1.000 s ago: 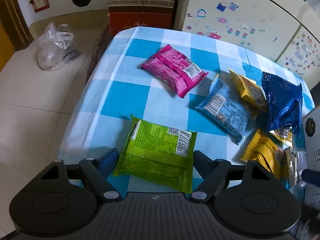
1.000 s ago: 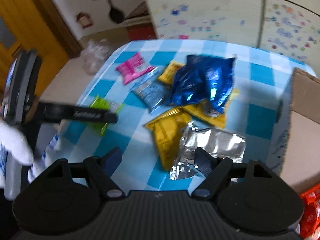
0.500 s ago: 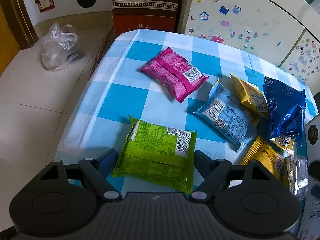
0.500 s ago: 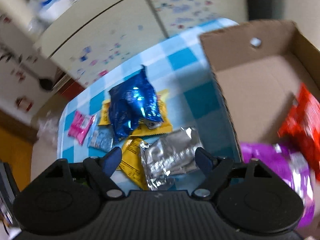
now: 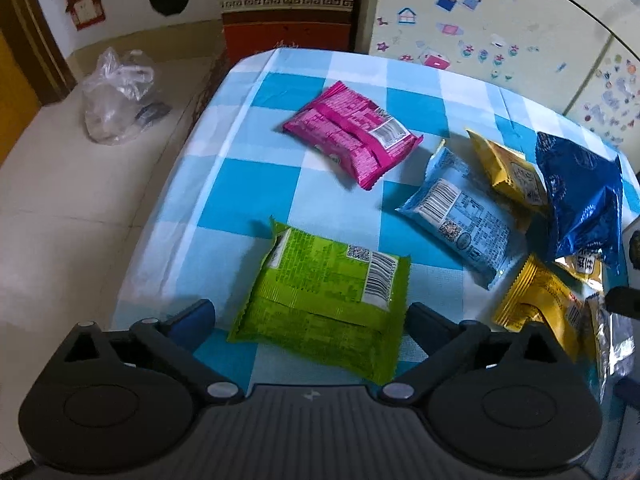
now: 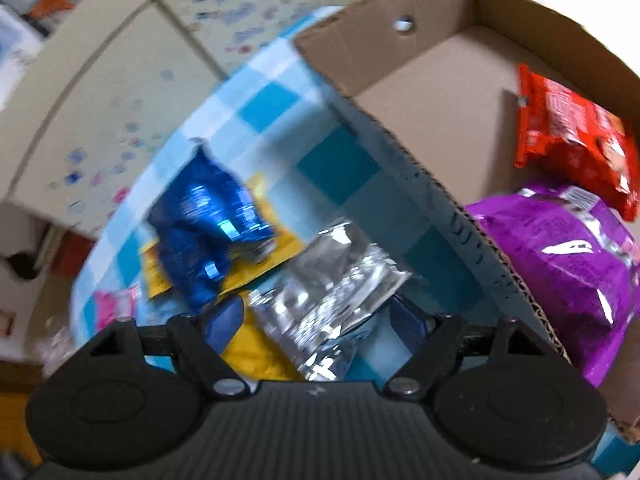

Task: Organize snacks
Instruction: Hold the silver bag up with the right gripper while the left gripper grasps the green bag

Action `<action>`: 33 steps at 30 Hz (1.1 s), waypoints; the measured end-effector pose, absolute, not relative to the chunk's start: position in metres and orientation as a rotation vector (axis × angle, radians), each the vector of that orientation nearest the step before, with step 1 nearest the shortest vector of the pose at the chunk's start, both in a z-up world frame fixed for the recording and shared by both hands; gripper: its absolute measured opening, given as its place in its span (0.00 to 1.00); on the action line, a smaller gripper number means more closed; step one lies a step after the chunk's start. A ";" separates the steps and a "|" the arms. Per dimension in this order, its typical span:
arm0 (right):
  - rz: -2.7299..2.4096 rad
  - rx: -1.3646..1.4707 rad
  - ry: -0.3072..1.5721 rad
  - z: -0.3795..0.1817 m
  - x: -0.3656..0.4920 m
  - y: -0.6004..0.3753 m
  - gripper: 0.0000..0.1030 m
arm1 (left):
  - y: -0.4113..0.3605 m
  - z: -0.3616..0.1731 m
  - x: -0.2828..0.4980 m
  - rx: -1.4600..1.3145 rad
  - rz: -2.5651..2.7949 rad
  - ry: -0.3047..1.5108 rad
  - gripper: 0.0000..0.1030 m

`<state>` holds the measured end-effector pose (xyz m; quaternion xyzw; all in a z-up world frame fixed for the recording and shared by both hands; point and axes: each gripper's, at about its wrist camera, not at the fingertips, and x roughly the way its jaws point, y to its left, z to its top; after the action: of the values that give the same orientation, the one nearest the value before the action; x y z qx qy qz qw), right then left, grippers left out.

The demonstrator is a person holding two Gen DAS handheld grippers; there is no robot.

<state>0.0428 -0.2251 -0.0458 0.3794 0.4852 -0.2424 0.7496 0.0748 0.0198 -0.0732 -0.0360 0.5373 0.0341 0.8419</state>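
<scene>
A green snack pack (image 5: 320,288) lies flat on the blue checked tablecloth (image 5: 240,184), between the fingers of my left gripper (image 5: 308,320). Its jaws are opening and the pads stand off the pack's edges. A silver foil pack (image 6: 328,292) lies between the fingers of my right gripper (image 6: 316,320), which is open around it; I see no squeeze on the foil. Beyond it lie a dark blue bag (image 6: 204,216) and yellow packs (image 6: 256,356). A pink pack (image 5: 352,136) and a light blue pack (image 5: 460,216) lie farther out.
An open cardboard box (image 6: 420,176) stands right of the silver pack, with a red pack (image 6: 568,136) and a purple bag (image 6: 568,264) inside. The table's left edge drops to the floor, where a plastic bag (image 5: 116,96) and a brown carton (image 5: 288,12) sit. A stickered cabinet (image 5: 480,20) stands behind.
My left jaws have spread wider, away from the green pack. My right gripper has rolled and sunk over the silver pack, and the box has come into its view.
</scene>
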 end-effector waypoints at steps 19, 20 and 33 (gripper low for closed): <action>-0.425 0.786 1.047 -0.056 0.031 -0.229 0.66 | 0.017 -0.066 0.067 -0.082 0.039 1.074 0.80; -0.395 0.787 1.055 -0.055 0.027 -0.231 0.66 | 0.019 -0.065 0.066 -0.102 0.026 1.066 0.77; -0.071 0.566 1.080 -0.030 -0.034 -0.218 0.66 | 0.028 -0.042 0.034 -0.182 -0.025 1.009 0.65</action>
<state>-0.0336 -0.2184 -0.0296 0.2657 0.5072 -0.0335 0.8192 0.0336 0.0281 -0.0424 -0.0871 0.4825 -0.0119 0.8715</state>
